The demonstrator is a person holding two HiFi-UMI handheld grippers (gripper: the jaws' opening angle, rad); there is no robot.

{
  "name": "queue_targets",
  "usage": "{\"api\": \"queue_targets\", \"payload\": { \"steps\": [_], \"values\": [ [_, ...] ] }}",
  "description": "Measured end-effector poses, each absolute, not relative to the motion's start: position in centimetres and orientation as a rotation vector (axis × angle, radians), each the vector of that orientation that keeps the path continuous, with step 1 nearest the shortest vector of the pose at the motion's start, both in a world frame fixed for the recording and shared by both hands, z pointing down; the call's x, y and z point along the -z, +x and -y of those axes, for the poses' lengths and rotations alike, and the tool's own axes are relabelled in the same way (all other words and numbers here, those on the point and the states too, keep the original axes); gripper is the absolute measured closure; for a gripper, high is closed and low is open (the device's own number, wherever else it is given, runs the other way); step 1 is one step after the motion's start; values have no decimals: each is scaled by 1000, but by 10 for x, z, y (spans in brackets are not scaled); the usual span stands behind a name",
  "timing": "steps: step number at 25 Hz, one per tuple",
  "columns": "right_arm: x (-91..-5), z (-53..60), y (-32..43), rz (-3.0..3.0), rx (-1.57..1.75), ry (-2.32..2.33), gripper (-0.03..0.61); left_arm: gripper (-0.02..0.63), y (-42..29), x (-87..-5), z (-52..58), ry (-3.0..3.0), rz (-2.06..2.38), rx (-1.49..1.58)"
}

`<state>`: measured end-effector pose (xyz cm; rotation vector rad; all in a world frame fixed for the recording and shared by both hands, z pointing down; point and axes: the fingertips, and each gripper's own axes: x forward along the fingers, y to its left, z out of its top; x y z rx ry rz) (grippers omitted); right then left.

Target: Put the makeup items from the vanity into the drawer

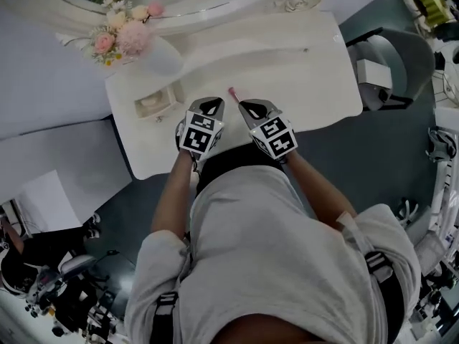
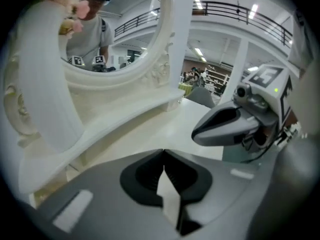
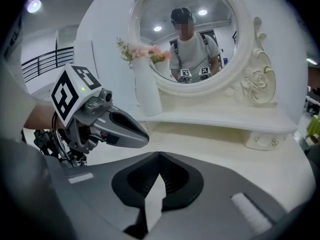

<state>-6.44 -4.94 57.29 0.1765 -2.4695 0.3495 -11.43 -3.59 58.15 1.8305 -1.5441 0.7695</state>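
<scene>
A slim pink makeup stick (image 1: 233, 93) lies on the white vanity top (image 1: 315, 84), just beyond and between my two grippers. My left gripper (image 1: 209, 106) and my right gripper (image 1: 252, 109) hover side by side over the vanity's front edge, both shut with nothing in them. In the left gripper view its jaws (image 2: 163, 156) meet in a closed seam, with the right gripper (image 2: 225, 126) at the right. The right gripper view shows its own jaws (image 3: 159, 159) closed, with the left gripper (image 3: 117, 129) at the left. A small white drawer box (image 1: 154, 104) sits on the vanity's left.
A white vase of pink flowers (image 1: 133, 38) stands at the back left on a raised shelf, under the oval mirror (image 3: 192, 39). A grey chair (image 1: 391, 63) stands off the vanity's right end. The person's body is close against the front edge.
</scene>
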Motion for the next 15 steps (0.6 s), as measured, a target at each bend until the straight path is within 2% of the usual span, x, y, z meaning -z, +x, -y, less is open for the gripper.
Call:
{"api": "queue_targets", "payload": {
  "steps": [15],
  "values": [
    [-579,75,0,2394,-513,407,580,611,-60,-632,45,2231,949,-1554]
  ]
}}
